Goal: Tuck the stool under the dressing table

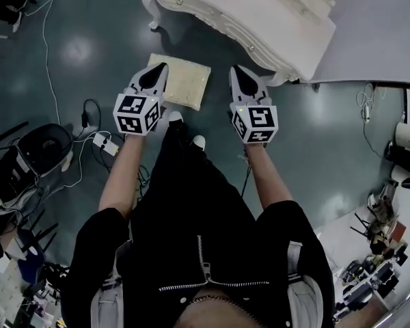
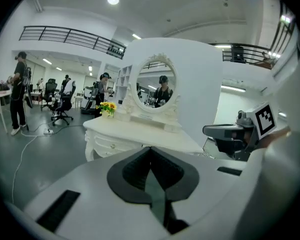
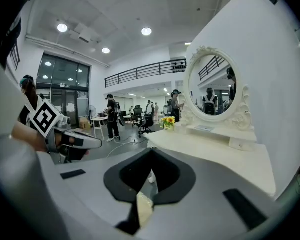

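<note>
Left hand-held gripper (image 1: 157, 72) (image 2: 150, 151): jaws closed tip to tip, with nothing between them. Right hand-held gripper (image 1: 240, 75) (image 3: 151, 151): jaws likewise closed and empty. Both are held out ahead of the person, side by side and well apart.

Stool (image 1: 184, 80): cream cushioned top, standing on the grey floor (image 1: 75, 46) between the two grippers. It sits just in front of the dressing table (image 1: 260, 19) (image 2: 140, 134) (image 3: 210, 149) and is not under it. In the head view the left gripper overlaps the stool's left edge; contact cannot be confirmed. The right gripper is just beside the stool's right edge.

Dressing table: white and carved, with an oval mirror (image 2: 155, 86) (image 3: 213, 84) upright at the back. Yellow flowers (image 2: 108, 107) (image 3: 167, 120) stand on its surface (image 3: 225, 164).
</note>
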A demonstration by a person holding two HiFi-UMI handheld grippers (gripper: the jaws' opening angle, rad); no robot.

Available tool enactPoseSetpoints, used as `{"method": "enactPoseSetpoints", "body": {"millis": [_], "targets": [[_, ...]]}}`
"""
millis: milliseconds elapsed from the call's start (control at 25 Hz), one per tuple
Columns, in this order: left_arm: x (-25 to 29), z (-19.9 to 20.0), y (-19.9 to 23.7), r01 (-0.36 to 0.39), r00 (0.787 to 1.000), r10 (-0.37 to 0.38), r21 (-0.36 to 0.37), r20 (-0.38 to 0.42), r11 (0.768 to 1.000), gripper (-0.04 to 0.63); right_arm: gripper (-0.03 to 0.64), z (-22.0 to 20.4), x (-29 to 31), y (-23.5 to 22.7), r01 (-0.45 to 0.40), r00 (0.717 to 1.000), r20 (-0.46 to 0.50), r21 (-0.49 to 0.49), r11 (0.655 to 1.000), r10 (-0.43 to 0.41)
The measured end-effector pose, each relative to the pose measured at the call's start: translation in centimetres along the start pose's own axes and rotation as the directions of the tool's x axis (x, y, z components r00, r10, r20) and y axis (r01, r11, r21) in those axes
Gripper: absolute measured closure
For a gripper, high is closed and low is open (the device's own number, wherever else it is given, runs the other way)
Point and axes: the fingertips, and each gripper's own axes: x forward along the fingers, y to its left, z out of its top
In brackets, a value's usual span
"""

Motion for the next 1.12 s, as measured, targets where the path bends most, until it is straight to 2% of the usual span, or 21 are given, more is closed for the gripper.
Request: {"method": "enactPoseSetpoints", "body": {"millis": [120,240,400,520,600,680,800,920,1040,1120], "targets": [[0.1,-3.4,1.3,-0.016,0.999,0.013,-0.090,-0.041,0.996,0.574,0.611,-2.3,0.8,1.0,-0.015,0.999,-0.048,0.017,1.000,0.016],[0.1,-6.4,2.8,-0.042,0.997,0.031,-0.185,-0.065,0.982,0.574,0.609,-4.0,1.8,1.6,-0.033,0.996,-0.086,0.021,0.999,0.035],[0.4,-10.3,4.2,-0.060,0.994,0.037,-0.241,-0.101,0.969,0.574,0.609,-5.7,3.0,2.4,-0.056,0.991,-0.119,0.029,0.998,0.059],[0.9,-13.1,4.8,-0.047,0.994,0.010,-0.331,-0.111,0.943,0.572,0.609,-6.6,3.8,2.8,-0.064,0.988,-0.136,0.036,0.997,0.068],[1.3,-14.5,5.3,-0.044,0.995,0.001,-0.423,-0.102,0.905,0.561,0.609,-7.1,4.2,3.2,-0.072,0.986,-0.148,0.035,0.997,0.076],[2.0,-15.8,5.8,-0.029,0.996,-0.017,-0.525,-0.083,0.850,0.399,0.609,-7.7,4.7,3.5,-0.083,0.983,-0.162,0.030,0.996,0.086],[2.7,-18.2,6.0,-0.010,0.996,-0.051,-0.640,-0.078,0.768,0.324,0.609,-8.6,5.3,4.2,-0.099,0.977,-0.188,0.023,0.995,0.101],[3.1,-21.0,6.7,-0.033,0.995,-0.047,-0.718,-0.091,0.695,0.307,0.609,-9.5,5.9,4.5,-0.106,0.972,-0.208,0.021,0.994,0.108],[2.7,-24.4,8.3,-0.090,0.993,-0.009,-0.803,-0.117,0.589,0.304,0.609,-10.7,6.6,5.0,-0.113,0.967,-0.225,0.037,0.993,0.119],[2.9,-26.6,9.0,-0.118,0.991,0.007,-0.837,-0.135,0.534,0.301,0.609,-11.7,7.0,5.0,-0.115,0.962,-0.243,0.046,0.992,0.123]]}}
